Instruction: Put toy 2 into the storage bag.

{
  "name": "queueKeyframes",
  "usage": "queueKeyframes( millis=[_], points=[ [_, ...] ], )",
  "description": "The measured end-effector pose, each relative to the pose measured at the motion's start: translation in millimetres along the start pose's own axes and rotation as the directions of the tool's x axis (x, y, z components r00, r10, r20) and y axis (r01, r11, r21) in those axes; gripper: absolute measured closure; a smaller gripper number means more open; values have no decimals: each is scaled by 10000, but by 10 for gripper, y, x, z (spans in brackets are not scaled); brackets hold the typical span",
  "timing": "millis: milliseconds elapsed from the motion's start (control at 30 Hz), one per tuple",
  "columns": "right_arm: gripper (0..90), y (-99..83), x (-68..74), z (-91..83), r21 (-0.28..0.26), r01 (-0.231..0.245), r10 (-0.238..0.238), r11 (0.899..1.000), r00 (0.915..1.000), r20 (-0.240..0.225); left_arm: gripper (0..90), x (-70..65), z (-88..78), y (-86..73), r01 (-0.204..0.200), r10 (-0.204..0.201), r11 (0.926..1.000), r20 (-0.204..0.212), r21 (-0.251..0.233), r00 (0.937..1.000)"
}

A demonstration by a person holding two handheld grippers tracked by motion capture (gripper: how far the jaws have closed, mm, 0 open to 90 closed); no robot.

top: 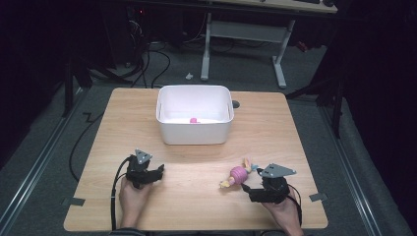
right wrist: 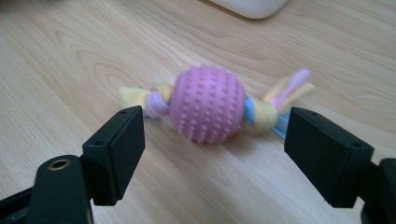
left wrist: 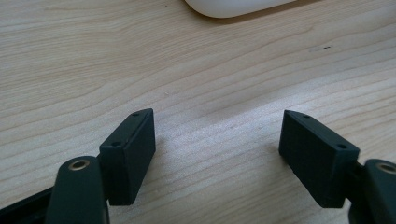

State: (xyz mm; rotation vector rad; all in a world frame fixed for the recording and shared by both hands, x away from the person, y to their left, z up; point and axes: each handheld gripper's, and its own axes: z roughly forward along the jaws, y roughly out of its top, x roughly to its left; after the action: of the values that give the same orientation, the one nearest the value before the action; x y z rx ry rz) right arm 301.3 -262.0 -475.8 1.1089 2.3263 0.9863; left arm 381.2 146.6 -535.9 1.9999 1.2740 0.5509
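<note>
From above, the knobbly pink ball toy [top: 239,174] is lying on the table [top: 196,196] before the right gripper [top: 252,191]. Left gripper [left wrist: 217,140]: jaws gaping over bare wood. Right gripper's view: jaws apart, toy looking light, squashy; grip the ball.

Both grippers are black w/ a grey three-cornered plate on top. Left gripper [top: 158,172]: black cable loops back along the hand [top: 134,195]; dark sleeve edge at the wrist. Right gripper [top: 249,191]: thin black cable curves round the hand [top: 284,211]. Up close, each jaw is a matte black block w/ 2 small screw holes on its top edge, on a black arm w/ a brass-ringed hole.
</note>
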Motion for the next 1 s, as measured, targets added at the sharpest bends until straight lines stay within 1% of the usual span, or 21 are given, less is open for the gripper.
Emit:
queueKeyframes(
  millis=[33,133,400,500,567,700,833,1000],
  points=[
    [192,15,10,12,37,19,-19,10000,10000,-42,272,0,0,0,-5,5,10000,3,2,10000],
    [178,91,40,79,137,302,-300,9995,9995,-137,271,0,0,0,-6,6,10000,7,1,10000],
    [159,190,36,187,262,440,-430,9987,9982,-408,271,1,0,0,-3,3,10000,11,1,10000],
    [153,232,34,223,483,632,-608,9968,9970,-488,271,1,0,0,4,-4,10000,14,-1,10000],
    [151,271,38,257,663,844,-809,9942,9952,-547,271,2,0,0,2,-2,10000,18,2,10000],
    [146,320,38,322,986,1001,-936,9901,9933,-681,271,3,-1,0,9,-9,10000,30,3,10000],
    [141,342,31,391,1275,1061,-966,9861,9922,-786,269,5,-1,0,20,-20,10000,52,7,10000],
    [133,332,7,514,1843,1207,-1077,9754,9910,-791,268,8,-3,0,21,-21,10000,76,17,10000]
  ],
)
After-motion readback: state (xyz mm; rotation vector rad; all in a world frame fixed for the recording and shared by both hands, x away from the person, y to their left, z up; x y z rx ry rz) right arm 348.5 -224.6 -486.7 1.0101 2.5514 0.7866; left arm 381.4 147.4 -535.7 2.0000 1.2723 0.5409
